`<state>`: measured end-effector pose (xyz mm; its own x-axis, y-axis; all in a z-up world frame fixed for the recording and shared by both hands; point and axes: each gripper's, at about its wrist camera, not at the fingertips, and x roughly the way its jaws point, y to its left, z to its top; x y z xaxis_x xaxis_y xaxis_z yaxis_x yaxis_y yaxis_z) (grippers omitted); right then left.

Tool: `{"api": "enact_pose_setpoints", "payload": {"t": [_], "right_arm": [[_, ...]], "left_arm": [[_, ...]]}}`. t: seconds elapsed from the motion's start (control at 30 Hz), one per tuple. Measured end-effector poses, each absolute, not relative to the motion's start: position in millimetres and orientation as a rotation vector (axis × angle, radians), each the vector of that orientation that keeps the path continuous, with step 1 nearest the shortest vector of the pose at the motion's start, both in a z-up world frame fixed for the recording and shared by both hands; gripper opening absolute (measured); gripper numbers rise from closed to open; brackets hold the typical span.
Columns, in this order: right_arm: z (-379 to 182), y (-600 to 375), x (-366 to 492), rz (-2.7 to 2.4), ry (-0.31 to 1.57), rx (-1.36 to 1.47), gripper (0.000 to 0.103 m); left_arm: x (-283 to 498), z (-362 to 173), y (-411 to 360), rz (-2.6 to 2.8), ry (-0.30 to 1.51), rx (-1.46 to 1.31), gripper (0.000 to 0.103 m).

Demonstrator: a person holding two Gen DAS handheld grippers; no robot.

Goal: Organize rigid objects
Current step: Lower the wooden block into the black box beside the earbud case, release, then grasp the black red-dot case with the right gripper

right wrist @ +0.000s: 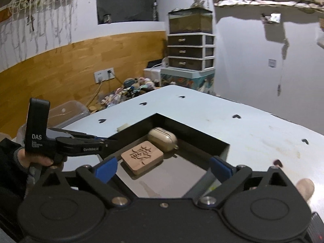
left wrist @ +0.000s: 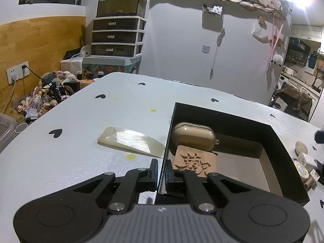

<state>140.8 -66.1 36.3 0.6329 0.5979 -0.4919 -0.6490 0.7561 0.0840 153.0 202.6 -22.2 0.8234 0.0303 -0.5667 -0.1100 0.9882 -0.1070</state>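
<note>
A black open box [left wrist: 281, 141] [right wrist: 194, 133] sits on the white table. Inside lie a beige earbud case [left wrist: 193, 136] [right wrist: 163, 138] and a carved wooden block [left wrist: 194, 163] [right wrist: 141, 158]. My left gripper [left wrist: 161, 171] is shut on the box's left wall, one finger on each side of it; it also shows in the right wrist view [right wrist: 105, 142]. My right gripper [right wrist: 164, 168] is open and empty, hovering over the box's near end. A pale shell-like wedge [left wrist: 131, 140] lies on the table left of the box.
Small items lie right of the box: a pale stone [left wrist: 301, 147], a round tin [left wrist: 301, 169], little boxes [left wrist: 307, 158]. Off the table's left side are a clear bin [right wrist: 66, 111], floor clutter [left wrist: 46, 95] and a drawer tower [left wrist: 117, 36].
</note>
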Motion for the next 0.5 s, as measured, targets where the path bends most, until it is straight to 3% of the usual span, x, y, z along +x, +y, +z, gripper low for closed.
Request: {"api": "enact_pose_setpoints", "payload": {"t": [0.5], "right_arm": [[8.9, -91.2, 125.8, 0.470, 0.491, -0.105, 0.102]], "left_arm": [[152.9, -21.6, 201.7, 0.084, 0.598, -0.133, 0.007]]}}
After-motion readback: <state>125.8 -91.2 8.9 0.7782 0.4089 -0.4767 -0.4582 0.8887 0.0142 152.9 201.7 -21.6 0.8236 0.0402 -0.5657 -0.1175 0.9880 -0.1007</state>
